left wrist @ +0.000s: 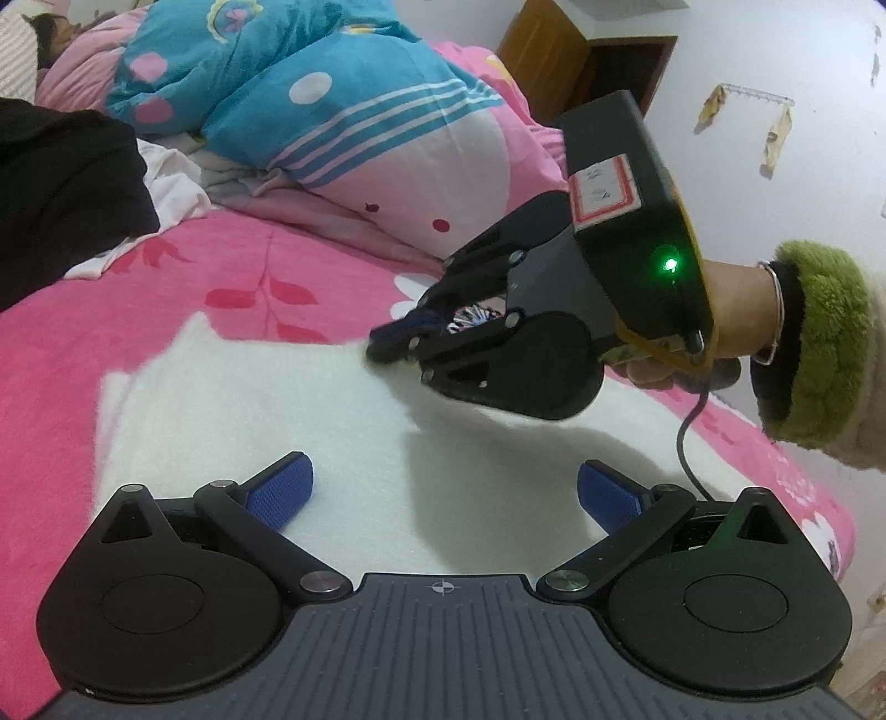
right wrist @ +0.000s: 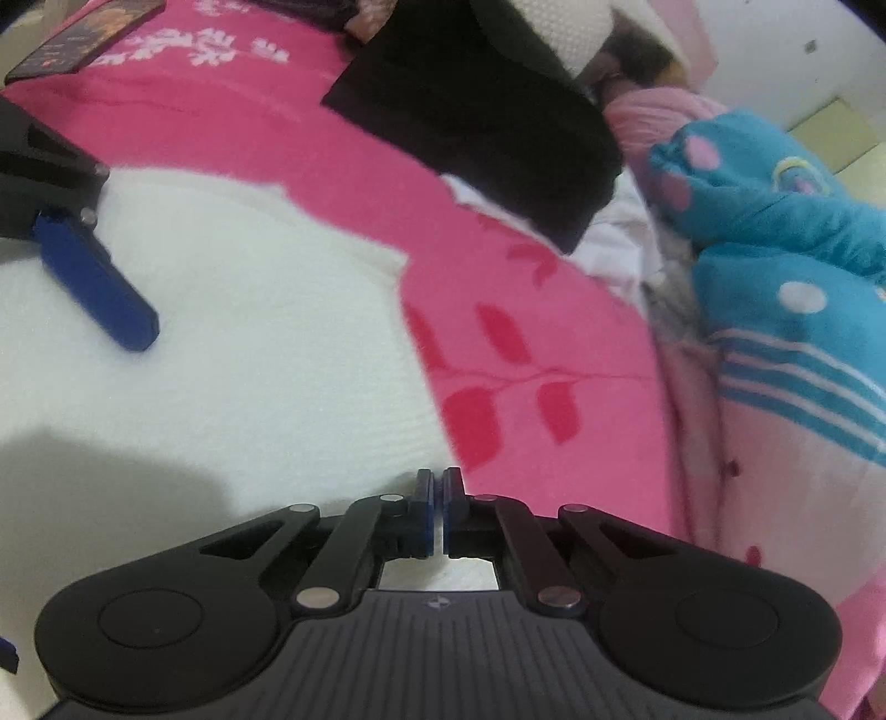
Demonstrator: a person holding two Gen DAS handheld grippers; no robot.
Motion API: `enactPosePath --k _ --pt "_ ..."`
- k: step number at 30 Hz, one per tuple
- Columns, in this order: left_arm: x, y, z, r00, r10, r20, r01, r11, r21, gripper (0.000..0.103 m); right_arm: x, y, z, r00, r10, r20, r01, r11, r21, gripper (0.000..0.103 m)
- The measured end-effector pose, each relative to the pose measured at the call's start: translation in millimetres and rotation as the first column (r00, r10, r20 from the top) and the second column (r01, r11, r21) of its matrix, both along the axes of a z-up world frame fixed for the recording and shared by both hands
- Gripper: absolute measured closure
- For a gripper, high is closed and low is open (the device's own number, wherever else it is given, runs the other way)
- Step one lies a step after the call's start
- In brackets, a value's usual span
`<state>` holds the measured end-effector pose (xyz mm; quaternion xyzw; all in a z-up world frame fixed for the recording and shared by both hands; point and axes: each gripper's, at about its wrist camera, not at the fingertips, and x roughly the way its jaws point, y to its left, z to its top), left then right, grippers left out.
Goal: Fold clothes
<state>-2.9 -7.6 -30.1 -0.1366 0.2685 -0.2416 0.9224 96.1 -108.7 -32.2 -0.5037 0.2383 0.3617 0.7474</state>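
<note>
A fluffy white garment [left wrist: 249,399] lies spread flat on the pink bedspread [left wrist: 166,277]. My left gripper [left wrist: 446,490] hovers low over the garment's near part, its blue pads wide apart with nothing between them. My right gripper [left wrist: 387,340], held by a hand in a green furry cuff [left wrist: 819,343], points down at the garment's far edge. In the right wrist view the right gripper [right wrist: 437,482] has its pads pressed together at the border where the white garment [right wrist: 221,332] meets the pink bedspread, pinching that edge. One blue finger [right wrist: 94,277] of the left gripper shows at the left.
A black garment [left wrist: 61,183] and some white cloth lie at the far left of the bed. A blue and pink quilt [left wrist: 277,83] is heaped behind, with a person lying under it. A wooden cabinet [left wrist: 559,50] stands by the wall. A dark flat object [right wrist: 83,33] rests on the bedspread.
</note>
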Motion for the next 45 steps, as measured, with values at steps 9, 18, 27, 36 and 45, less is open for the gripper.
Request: enactPosePath --k 9,18,27,36,45 --pt "-2.3 3.6 1.7 1.0 0.029 0.002 -0.029 1.0 -0.004 0.0 7.9 7.2 -12.4 0.999 -0.016 0.051 0.017 1.0 -0.004 0.102" --pt "-3.0 1.3 -0.3 0.999 0.032 0.01 -0.032 0.999 0.026 0.0 20.3 5.4 -32.3 0.997 -0.064 0.031 0.063 0.997 0.042 0.102" --pt "-3.8 -3.8 -2.4 0.999 0.034 0.025 -0.036 0.996 0.077 0.0 28.0 -15.9 14.9 0.981 -0.17 -0.089 0.187 0.951 0.246 0.098" --pt "-3.4 -4.2 -3.3 0.999 0.032 0.028 -0.035 0.996 0.082 0.0 25.3 18.9 2.0 0.977 0.028 -0.209 0.022 0.972 0.234 0.099" --pt "-2.5 -2.9 -3.3 0.999 0.029 0.025 -0.03 0.997 0.075 0.0 71.8 -40.1 41.5 0.949 -0.281 -0.146 0.315 0.876 0.365 0.097"
